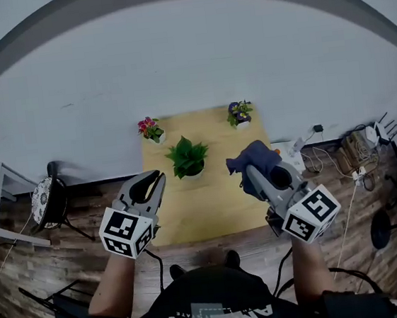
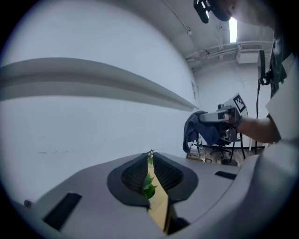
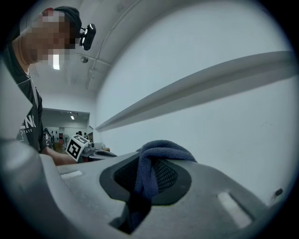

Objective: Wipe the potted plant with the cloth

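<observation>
On the table (image 1: 212, 214), three potted plants (image 1: 152, 129) (image 1: 188, 157) (image 1: 239, 112); one cloth (image 1: 254, 155) in the right gripper (image 1: 252, 176)

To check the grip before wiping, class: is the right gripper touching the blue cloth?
Touching. In the right gripper view, the right gripper has its jaws closed on the cloth, which bunches up above them.
</observation>
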`<state>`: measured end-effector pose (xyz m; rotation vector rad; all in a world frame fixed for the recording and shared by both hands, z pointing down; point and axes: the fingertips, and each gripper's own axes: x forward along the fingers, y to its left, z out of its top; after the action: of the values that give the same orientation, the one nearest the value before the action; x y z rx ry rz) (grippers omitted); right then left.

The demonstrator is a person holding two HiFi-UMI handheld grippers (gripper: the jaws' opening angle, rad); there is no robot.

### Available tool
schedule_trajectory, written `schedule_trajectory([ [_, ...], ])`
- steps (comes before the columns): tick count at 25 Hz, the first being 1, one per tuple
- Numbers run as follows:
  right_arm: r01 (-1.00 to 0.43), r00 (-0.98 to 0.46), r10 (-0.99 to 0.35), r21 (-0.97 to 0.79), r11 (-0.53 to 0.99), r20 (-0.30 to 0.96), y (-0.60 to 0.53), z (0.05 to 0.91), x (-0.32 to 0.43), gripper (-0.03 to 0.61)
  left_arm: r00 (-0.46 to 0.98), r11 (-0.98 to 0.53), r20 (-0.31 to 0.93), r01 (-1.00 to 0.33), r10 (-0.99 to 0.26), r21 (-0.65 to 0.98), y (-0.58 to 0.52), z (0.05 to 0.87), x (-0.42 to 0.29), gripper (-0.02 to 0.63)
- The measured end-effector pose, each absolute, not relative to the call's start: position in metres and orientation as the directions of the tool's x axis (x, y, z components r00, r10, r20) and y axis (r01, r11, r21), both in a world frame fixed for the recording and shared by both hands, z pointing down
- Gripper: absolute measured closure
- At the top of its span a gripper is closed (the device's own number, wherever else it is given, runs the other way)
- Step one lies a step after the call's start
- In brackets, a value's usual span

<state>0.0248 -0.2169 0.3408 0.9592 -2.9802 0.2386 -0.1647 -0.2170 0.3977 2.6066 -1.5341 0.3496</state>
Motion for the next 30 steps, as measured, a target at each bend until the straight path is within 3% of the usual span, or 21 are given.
schedule_trajectory([
  [14, -0.587, -0.81, -0.586, -0.052, 0.808, 0.025, -0.197, 0.309, 0.004, 0.532, 0.33, -0.328, 0.065, -0.944, -0.942, 0.038, -0.167, 0.315, -0.215, 0.611],
  [17, -0.59, -0.808, -0.589, -0.043, 0.807, 0.018, -0.195, 0.305, 0.002, 0.532, 0.3, -0.298, 0.066, -0.954, -0.952, 0.046, -0.163, 0.308, -0.221, 0.611],
  [22, -0.616, -0.787, -0.617, -0.038, 0.787, -0.002, -0.192, 0.297, 0.004, 0.532, 0.232, -0.238, 0.082, -0.968, -0.969, -0.08, -0.16, 0.303, -0.223, 0.612],
  [30, -0.653, -0.757, -0.653, -0.021, 0.757, 0.025, -0.198, 0.306, 0.009, 0.532, 0.255, -0.257, 0.073, -0.966, -0.964, -0.027, -0.164, 0.306, -0.217, 0.611],
])
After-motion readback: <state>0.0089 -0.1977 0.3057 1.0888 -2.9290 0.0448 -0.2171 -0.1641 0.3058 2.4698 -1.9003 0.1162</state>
